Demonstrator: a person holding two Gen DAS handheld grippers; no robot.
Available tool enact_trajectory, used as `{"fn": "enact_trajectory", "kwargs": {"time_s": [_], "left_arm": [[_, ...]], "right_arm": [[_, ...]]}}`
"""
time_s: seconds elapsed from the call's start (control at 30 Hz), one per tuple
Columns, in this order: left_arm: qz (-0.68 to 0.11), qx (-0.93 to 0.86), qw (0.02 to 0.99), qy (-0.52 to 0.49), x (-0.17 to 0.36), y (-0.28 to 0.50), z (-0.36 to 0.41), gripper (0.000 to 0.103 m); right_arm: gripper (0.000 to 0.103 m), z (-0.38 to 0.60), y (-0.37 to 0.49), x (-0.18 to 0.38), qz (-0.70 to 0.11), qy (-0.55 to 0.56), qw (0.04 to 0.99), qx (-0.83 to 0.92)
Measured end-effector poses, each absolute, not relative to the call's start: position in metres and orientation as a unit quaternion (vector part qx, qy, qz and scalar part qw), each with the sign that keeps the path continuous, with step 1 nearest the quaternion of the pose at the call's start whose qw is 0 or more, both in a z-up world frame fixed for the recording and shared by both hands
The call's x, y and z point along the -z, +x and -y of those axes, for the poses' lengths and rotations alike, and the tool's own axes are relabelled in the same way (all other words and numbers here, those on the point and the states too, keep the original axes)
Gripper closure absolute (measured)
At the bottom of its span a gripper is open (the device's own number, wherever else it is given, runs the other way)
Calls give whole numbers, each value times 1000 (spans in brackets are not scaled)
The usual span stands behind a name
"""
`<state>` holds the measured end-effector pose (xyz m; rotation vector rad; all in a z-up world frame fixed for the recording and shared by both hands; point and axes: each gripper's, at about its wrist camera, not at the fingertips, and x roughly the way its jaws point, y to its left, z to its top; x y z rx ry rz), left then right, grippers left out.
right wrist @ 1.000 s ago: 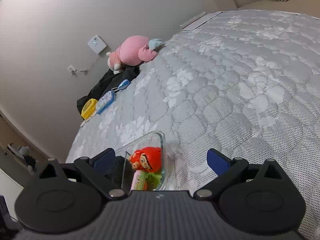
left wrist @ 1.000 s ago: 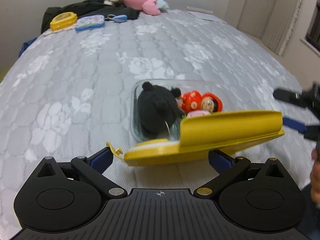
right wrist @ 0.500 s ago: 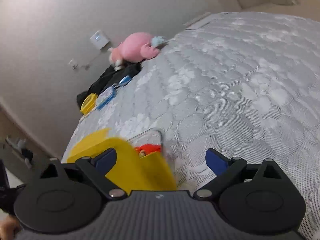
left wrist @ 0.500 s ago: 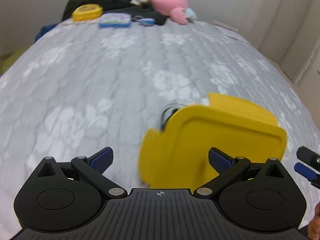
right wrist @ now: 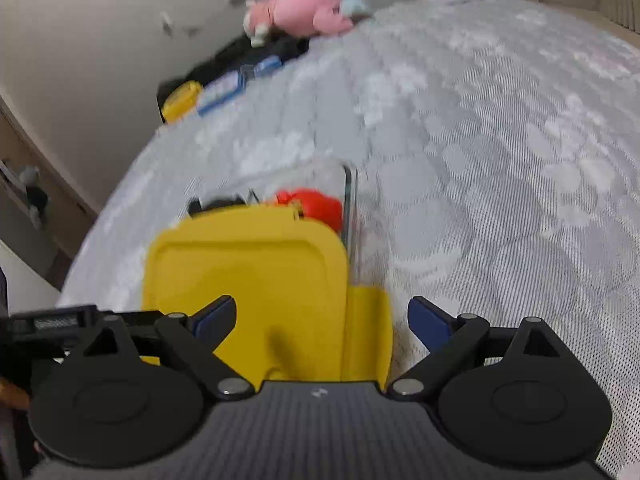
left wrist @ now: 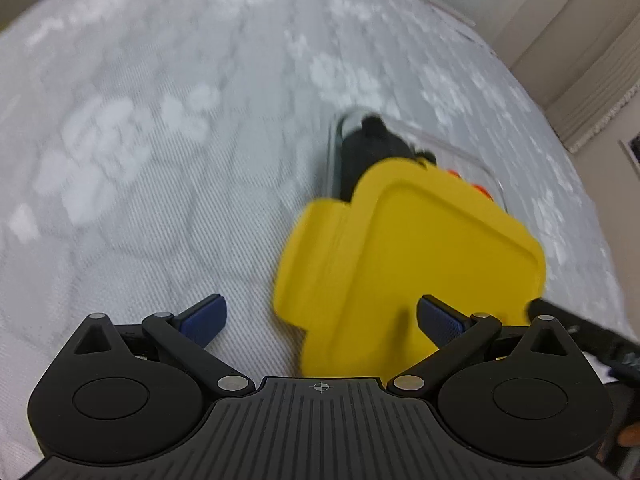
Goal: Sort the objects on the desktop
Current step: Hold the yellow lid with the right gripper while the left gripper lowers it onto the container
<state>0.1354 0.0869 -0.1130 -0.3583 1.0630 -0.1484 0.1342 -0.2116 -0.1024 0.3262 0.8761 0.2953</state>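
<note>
A clear box (left wrist: 416, 136) sits on the grey quilted bed (left wrist: 160, 160), with a yellow lid (left wrist: 420, 264) lying over its near part and leaving the far end uncovered. In the left wrist view a black soft toy (left wrist: 372, 148) fills the open far end of the box, and a sliver of a red toy (left wrist: 480, 189) shows at the lid's far edge. In the right wrist view the same red toy (right wrist: 316, 204) sits against the box's clear right wall (right wrist: 349, 204), with the black toy (right wrist: 218, 203) beside it on the left; the lid (right wrist: 248, 268) covers the rest, and a side flap hangs down past the box's right wall. Whether the lid lies flat on the rim cannot be told through the blur.

The left tongs (left wrist: 322, 318) are spread apart and grip nothing, with the lid's near left corner between the tips. The right tongs (right wrist: 322, 314) are also spread wide, the lid's near edge lying between them.

At the far edge of the bed lie a pink plush (right wrist: 304, 10), a yellow case (right wrist: 182, 100) and a blue case (right wrist: 224, 90) on dark cloth.
</note>
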Motion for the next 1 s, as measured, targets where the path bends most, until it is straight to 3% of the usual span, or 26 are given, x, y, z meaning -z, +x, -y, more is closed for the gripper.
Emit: {"fn": "enact_trajectory", "kwargs": {"time_s": [0.27, 0.33, 0.5, 0.63, 0.8, 0.9, 1.0], "left_arm": [[-471, 95, 869, -119, 101, 126, -70, 3], [-466, 101, 871, -117, 99, 124, -67, 25], [-409, 117, 893, -148, 83, 116, -77, 50], [-347, 158, 915, -130, 64, 112, -63, 49], [-366, 103, 923, -62, 67, 113, -52, 46], [-396, 65, 911, -90, 69, 104, -73, 38], [-460, 16, 873, -160, 75, 93, -108, 12]], "right_arm": [[21, 202, 140, 121, -462, 145, 863, -146], [23, 200, 138, 121, -460, 144, 863, -149], [43, 208, 127, 105, -409, 160, 886, -149], [53, 204, 124, 92, -370, 155, 900, -169], [55, 185, 129, 93, -365, 87, 913, -161], [55, 188, 130, 92, -366, 95, 911, -168], [43, 197, 130, 90, -370, 122, 908, -154]]}}
